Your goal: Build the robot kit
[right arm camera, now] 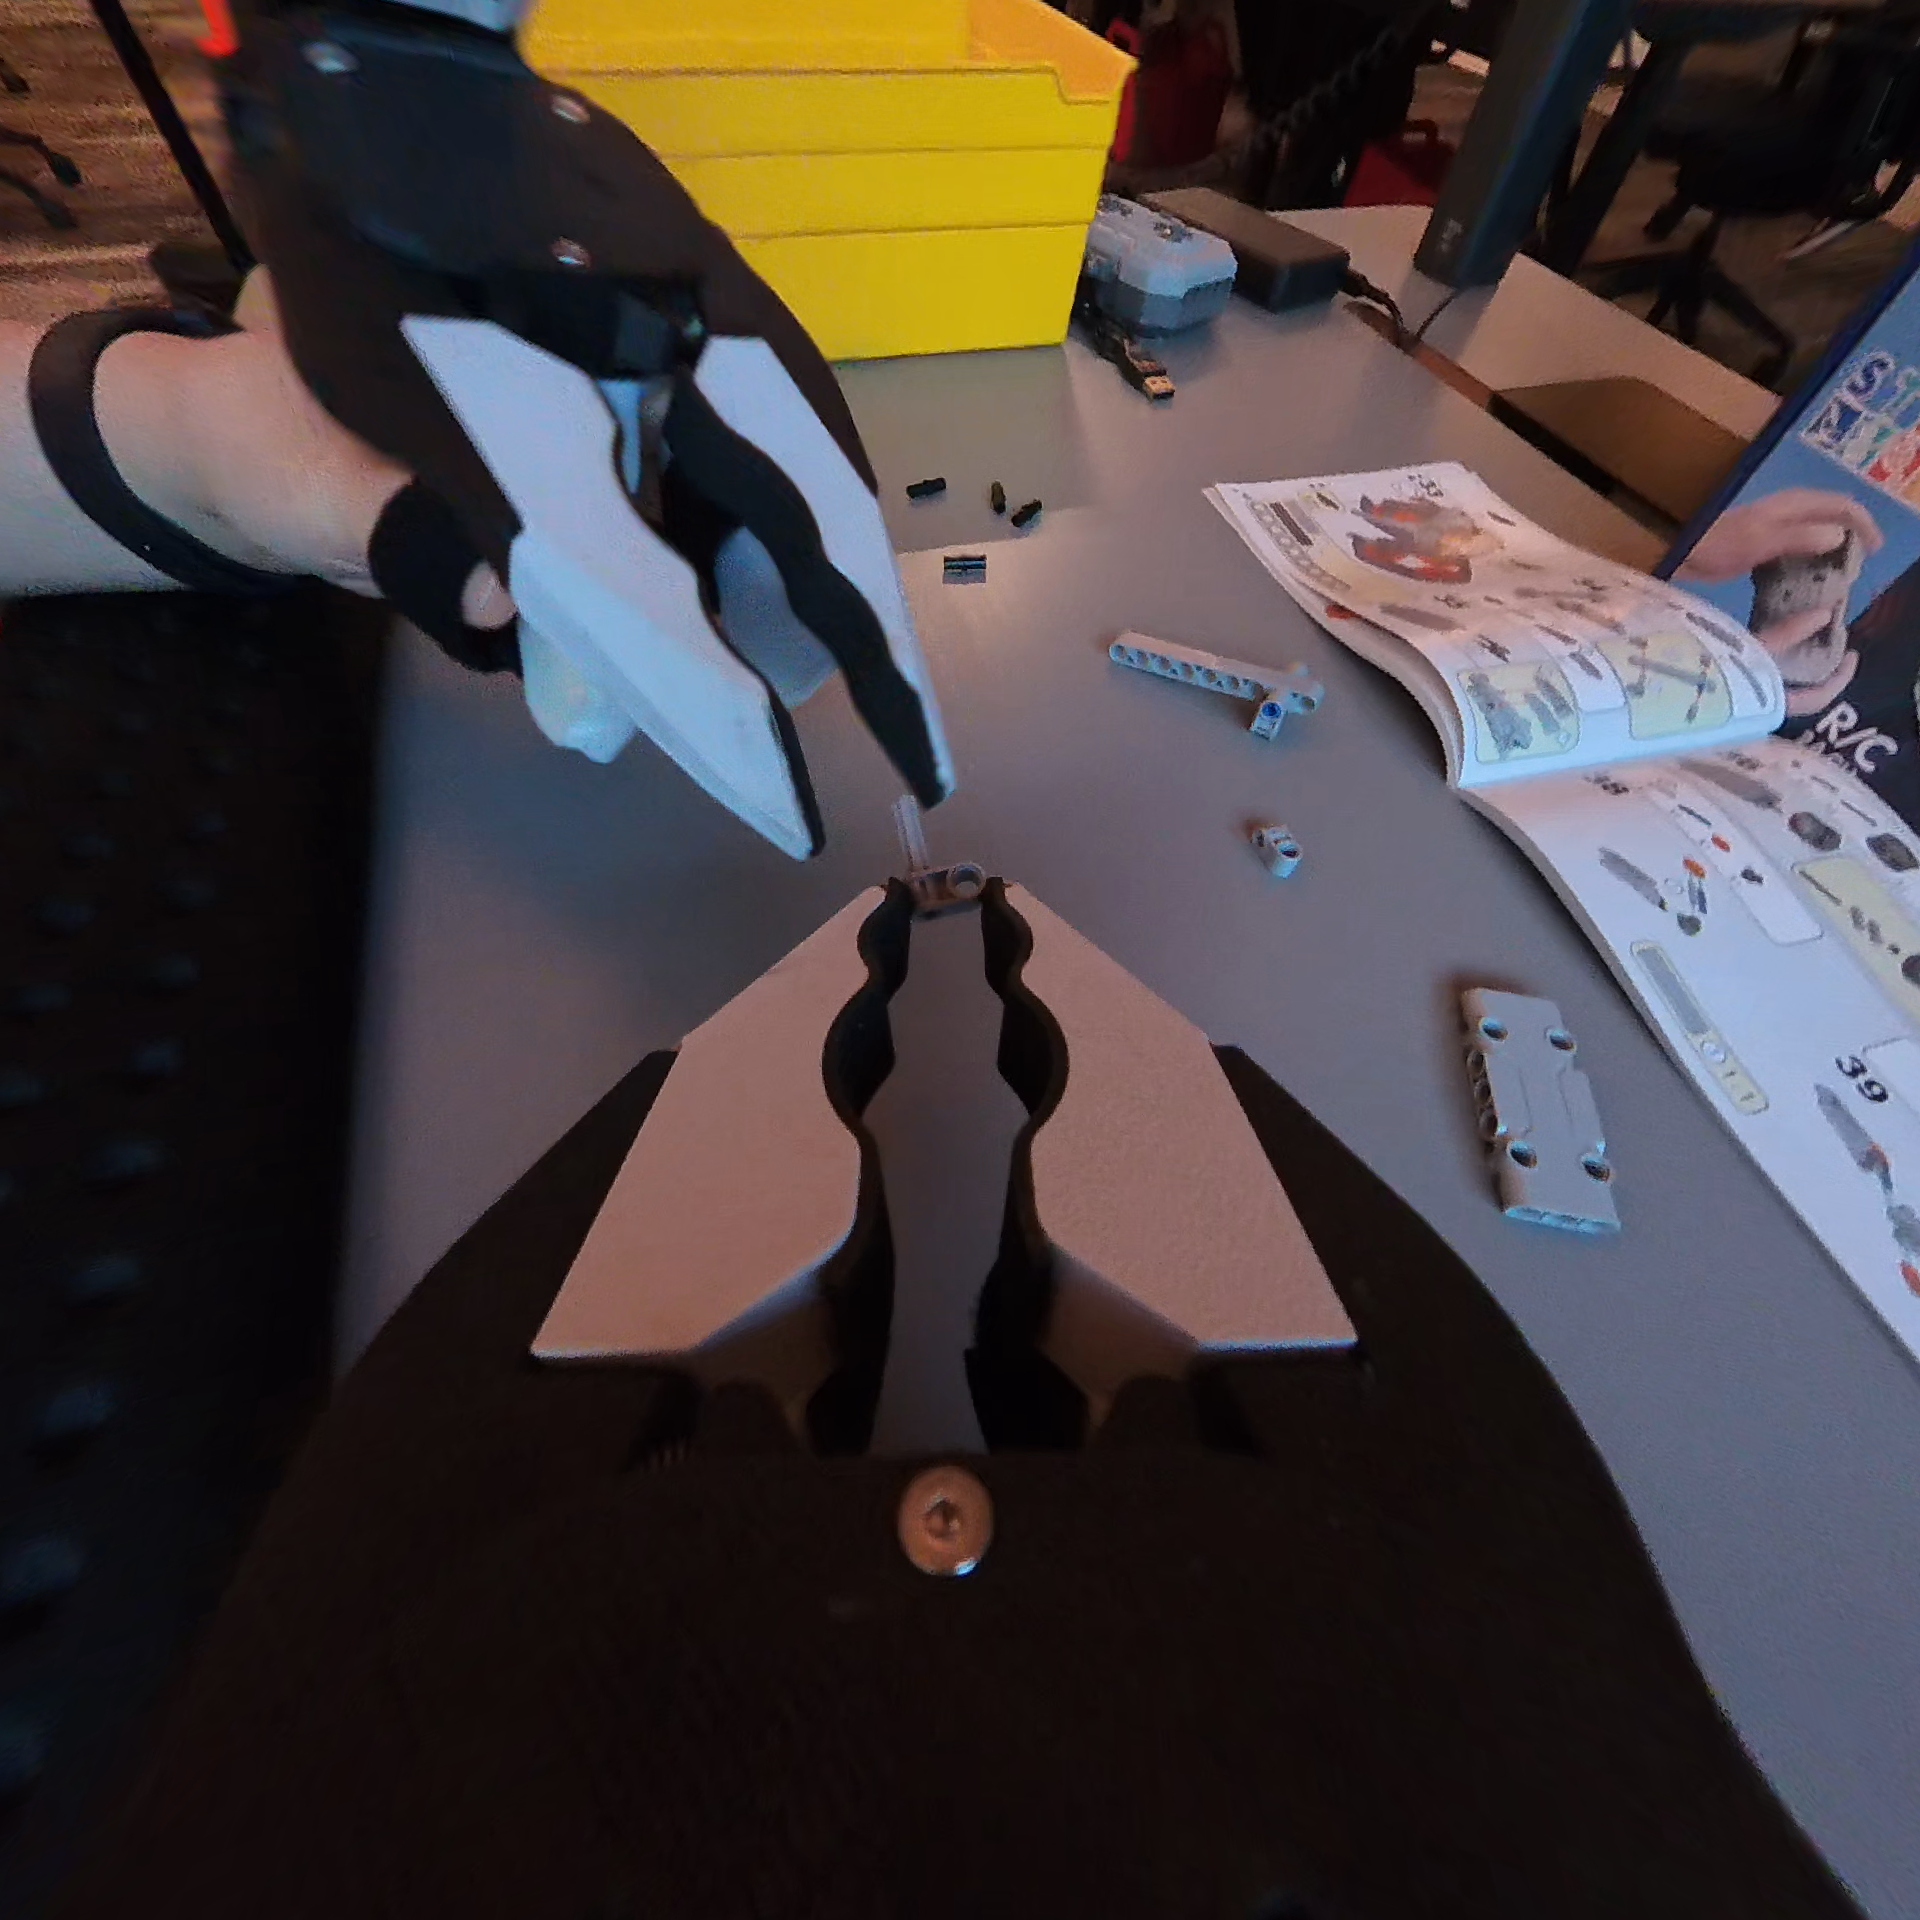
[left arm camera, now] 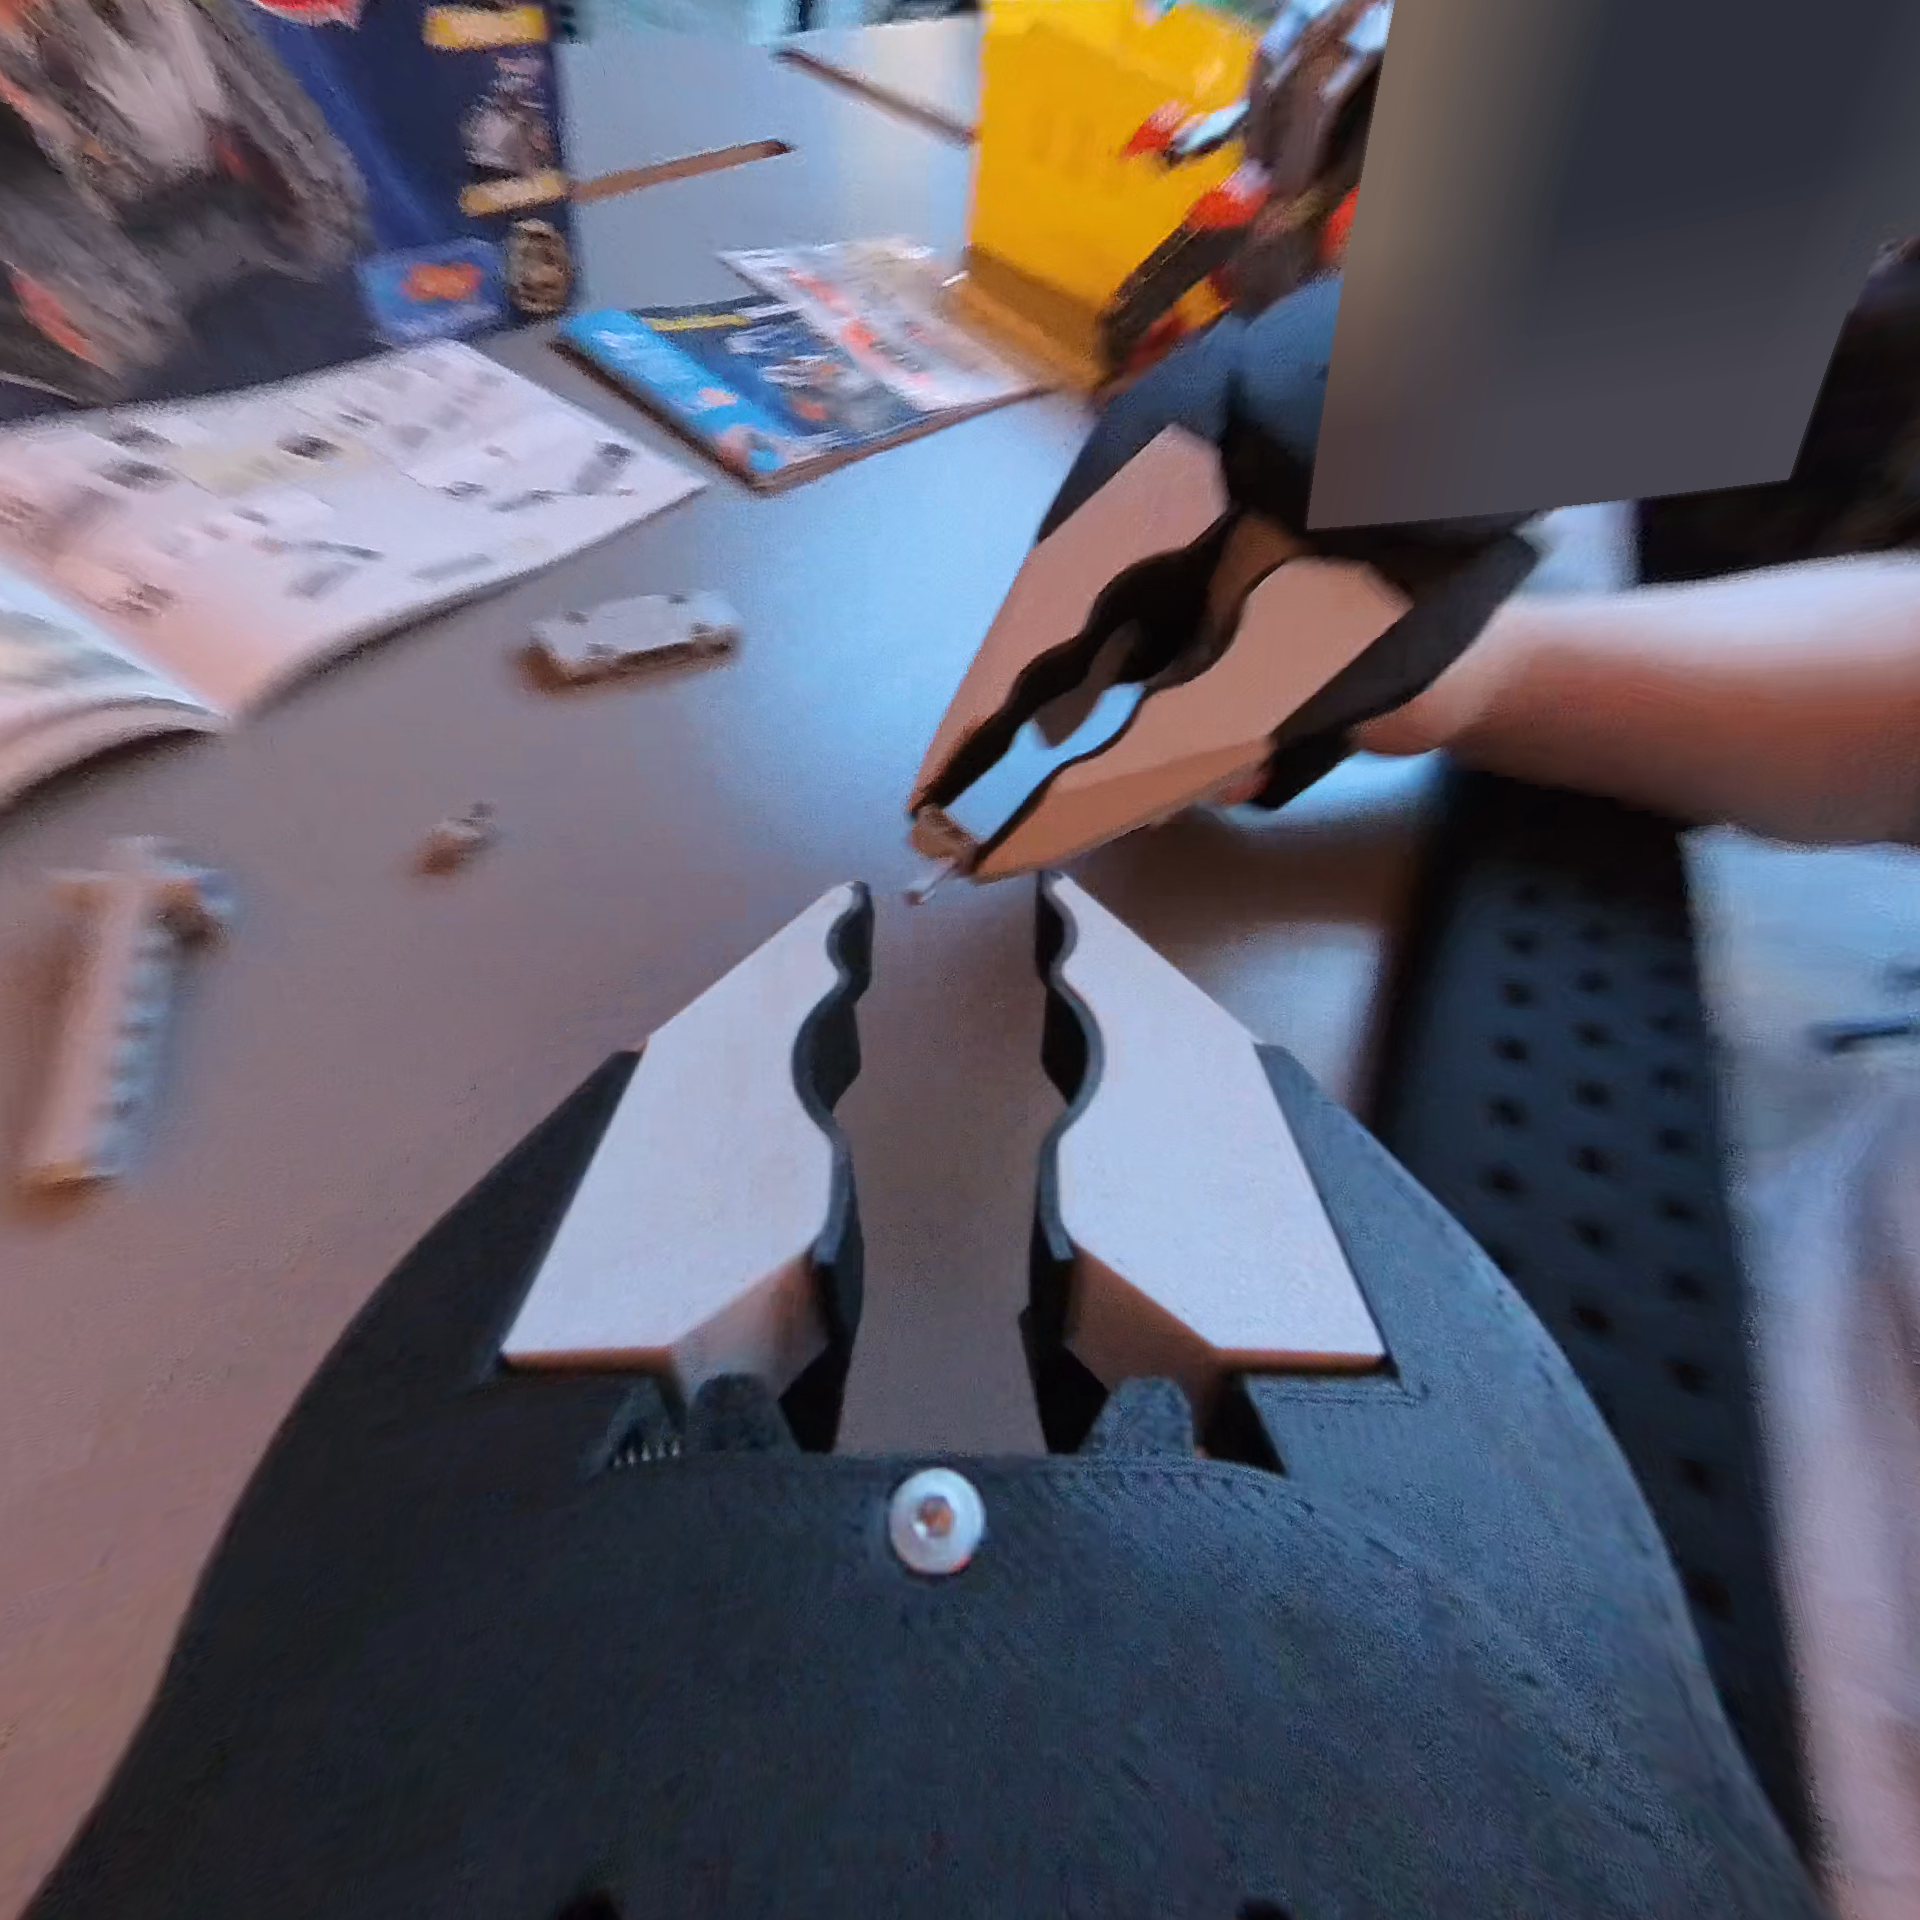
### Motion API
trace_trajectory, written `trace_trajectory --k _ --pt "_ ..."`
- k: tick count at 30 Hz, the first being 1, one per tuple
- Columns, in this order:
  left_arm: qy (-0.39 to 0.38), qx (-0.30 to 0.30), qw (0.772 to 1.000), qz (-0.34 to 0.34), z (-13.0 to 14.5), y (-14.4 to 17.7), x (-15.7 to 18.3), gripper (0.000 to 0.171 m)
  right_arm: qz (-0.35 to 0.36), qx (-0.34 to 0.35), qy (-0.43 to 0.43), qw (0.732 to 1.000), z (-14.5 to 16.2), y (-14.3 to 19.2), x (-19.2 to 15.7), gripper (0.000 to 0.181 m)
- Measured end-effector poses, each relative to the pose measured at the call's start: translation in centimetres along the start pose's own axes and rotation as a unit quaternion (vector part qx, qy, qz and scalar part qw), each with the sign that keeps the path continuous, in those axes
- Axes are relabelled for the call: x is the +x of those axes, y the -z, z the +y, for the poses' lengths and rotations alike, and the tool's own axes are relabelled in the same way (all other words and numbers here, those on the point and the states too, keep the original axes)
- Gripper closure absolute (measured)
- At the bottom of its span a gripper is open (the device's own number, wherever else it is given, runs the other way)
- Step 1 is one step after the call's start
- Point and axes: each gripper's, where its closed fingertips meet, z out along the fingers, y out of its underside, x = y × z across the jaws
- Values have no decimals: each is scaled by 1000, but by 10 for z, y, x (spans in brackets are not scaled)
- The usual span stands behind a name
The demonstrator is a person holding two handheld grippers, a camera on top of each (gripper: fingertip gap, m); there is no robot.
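My right gripper point(right arm camera: 945, 891) is shut on a small grey connector piece point(right arm camera: 948, 885) just above the grey table point(right arm camera: 1091, 1039). A thin pale axle point(right arm camera: 904, 831) sticks up out of the piece. My left gripper point(left arm camera: 956, 891) is open. Its tips sit on either side of the axle point(left arm camera: 928, 885), and I cannot tell whether they touch it. In the right wrist view the left gripper point(right arm camera: 868, 821) comes in from the upper left, one fingertip point(right arm camera: 928, 792) right beside the axle's top. In the left wrist view the right gripper point(left arm camera: 948, 840) comes in from the upper right.
On the table lie a grey holed beam point(right arm camera: 1205, 665), a grey panel point(right arm camera: 1538, 1112), a small grey connector point(right arm camera: 1276, 844), black pins point(right arm camera: 997, 499) and an open instruction booklet point(right arm camera: 1507, 644). A yellow bin point(right arm camera: 883, 208) stands behind. A black perforated surface point(right arm camera: 156, 935) borders the table's left edge. Only a small space, under 4 cm, lies between the two pairs of fingers.
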Motion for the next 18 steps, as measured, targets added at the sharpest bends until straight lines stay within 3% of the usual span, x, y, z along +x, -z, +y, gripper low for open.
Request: trace_trajectory --k 4,10,18 --pt "133 26 986 94 -6 4 4 157 2 8 42 999 -5 0 -5 167" --pt "157 9 980 125 3 2 1 170 10 5 66 998 -5 -1 -5 167" --pt "174 22 972 156 -2 6 4 171 8 23 72 997 -11 0 -7 168"
